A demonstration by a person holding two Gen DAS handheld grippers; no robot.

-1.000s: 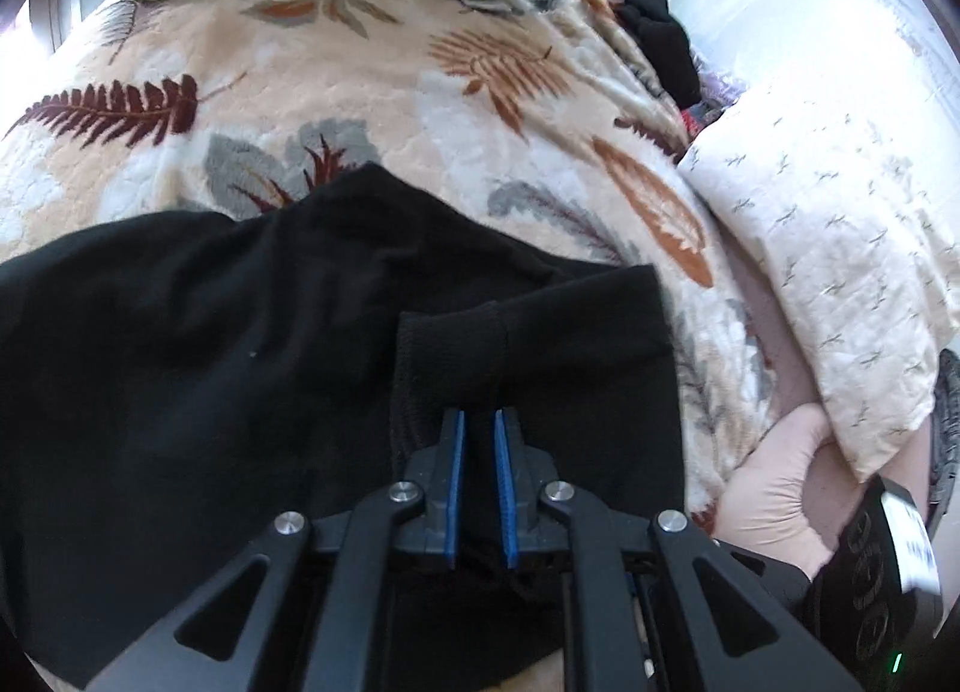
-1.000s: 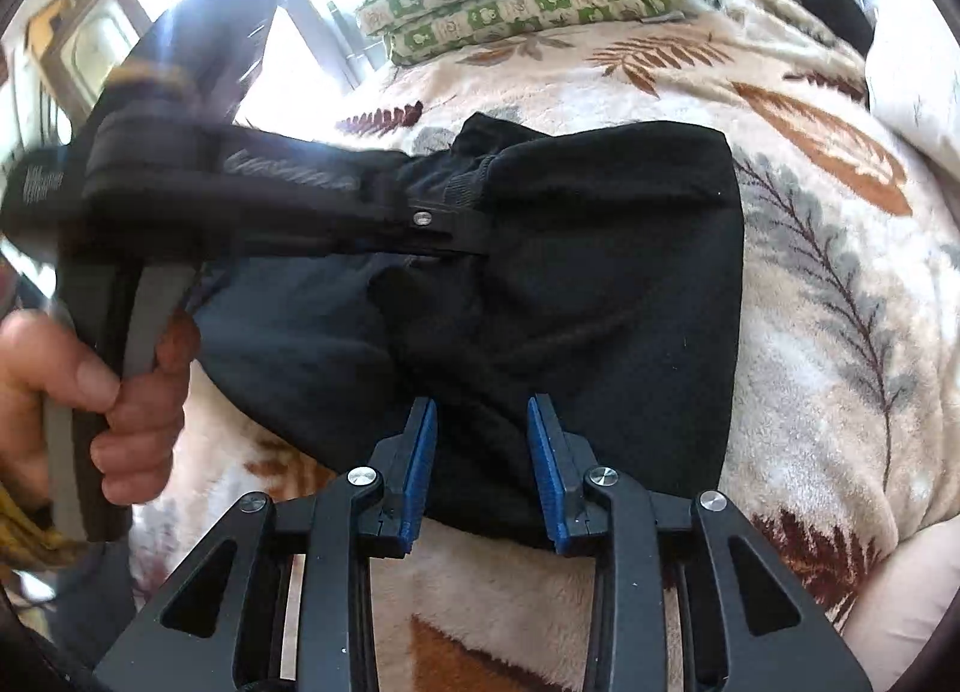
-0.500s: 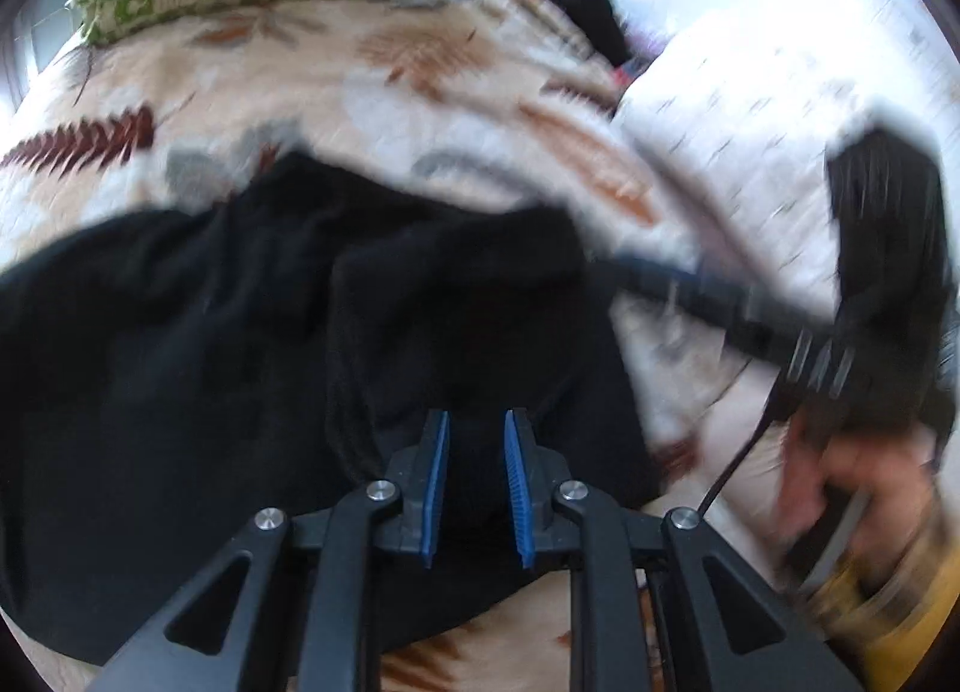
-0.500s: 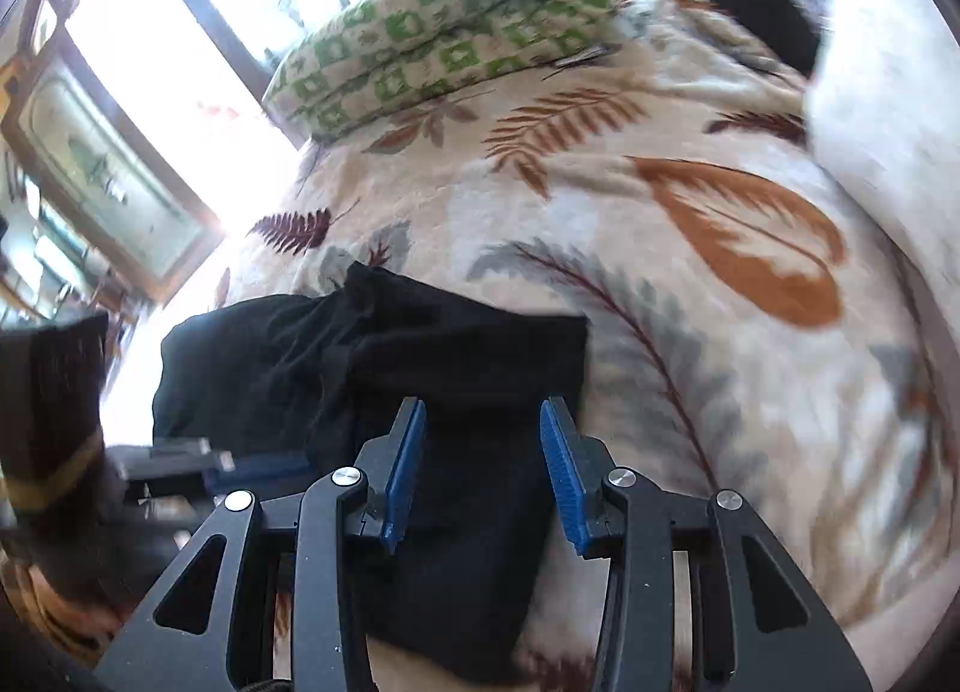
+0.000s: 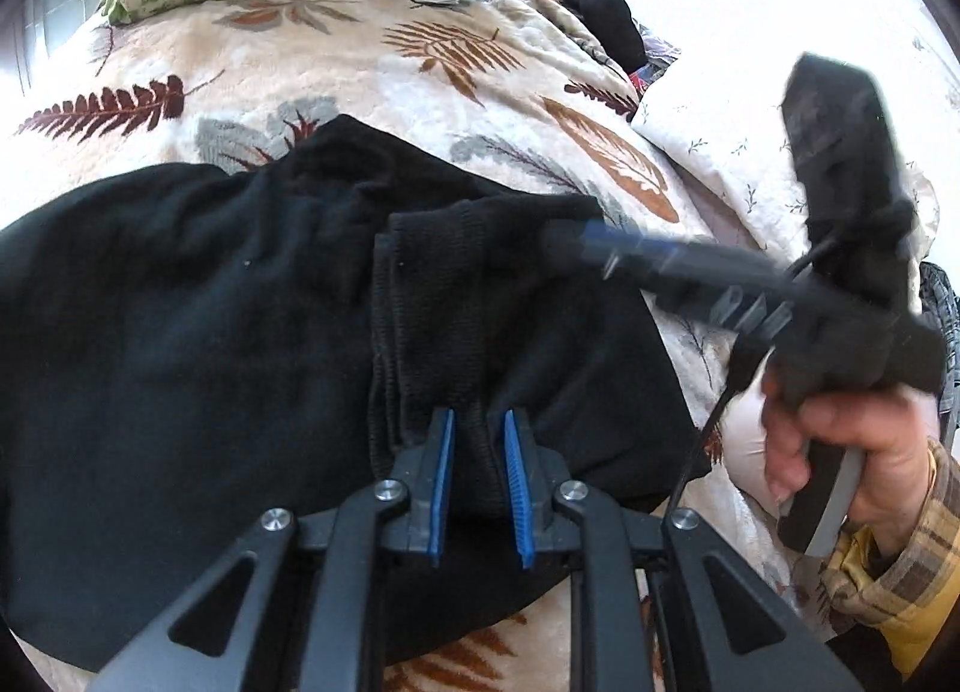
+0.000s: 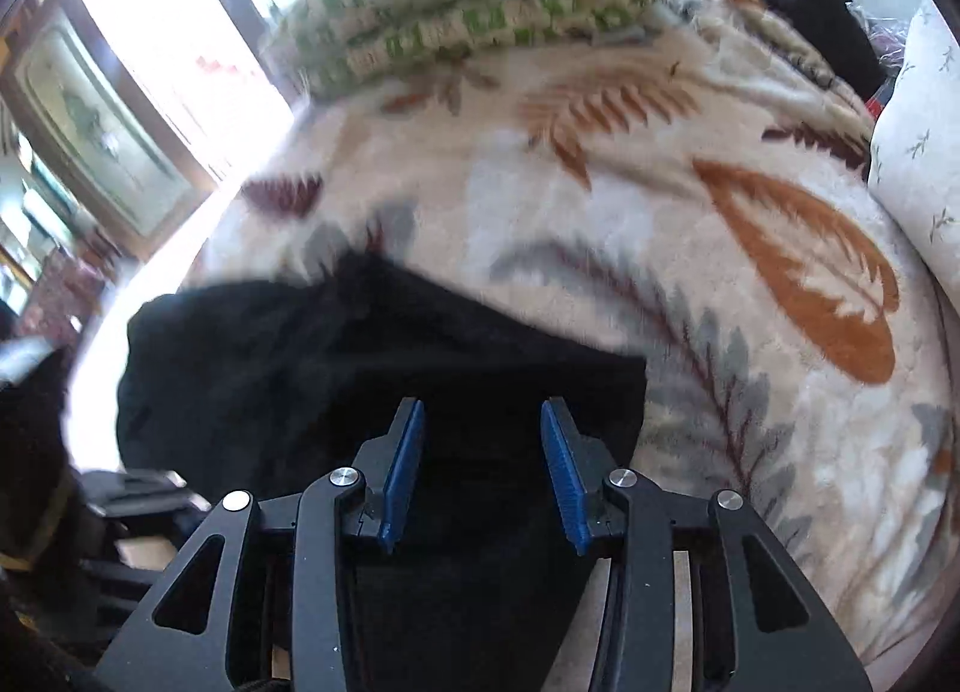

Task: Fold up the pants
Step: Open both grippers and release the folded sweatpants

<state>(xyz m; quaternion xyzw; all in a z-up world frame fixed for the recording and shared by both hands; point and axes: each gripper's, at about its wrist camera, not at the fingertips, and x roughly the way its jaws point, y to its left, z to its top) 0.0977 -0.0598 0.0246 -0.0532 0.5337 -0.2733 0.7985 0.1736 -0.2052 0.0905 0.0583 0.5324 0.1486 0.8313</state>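
Since a second ago my right hand-held gripper [image 6: 482, 467] swung off to the pants' [image 5: 180, 344] right edge, jaws apart, empty. Left hand-held gripper [image 5: 477, 479] is clamped on the ribbed cuff [image 5: 432, 296]. Pants lie half-folded on the bed blanket [image 5: 372, 74]. I'd keep that cuff pinned flat while smoothing.

I see the pants [image 5: 180, 332] as matt black knit cloth with a ribbed cuff [image 5: 432, 320]. The bed's blanket [image 5: 360, 74] looks plush and fleecy. The left gripper [image 5: 477, 488] is matt black plastic with ridged blue pads and bright metal screws. The pillow [image 5: 720, 152] is quilted cotton.
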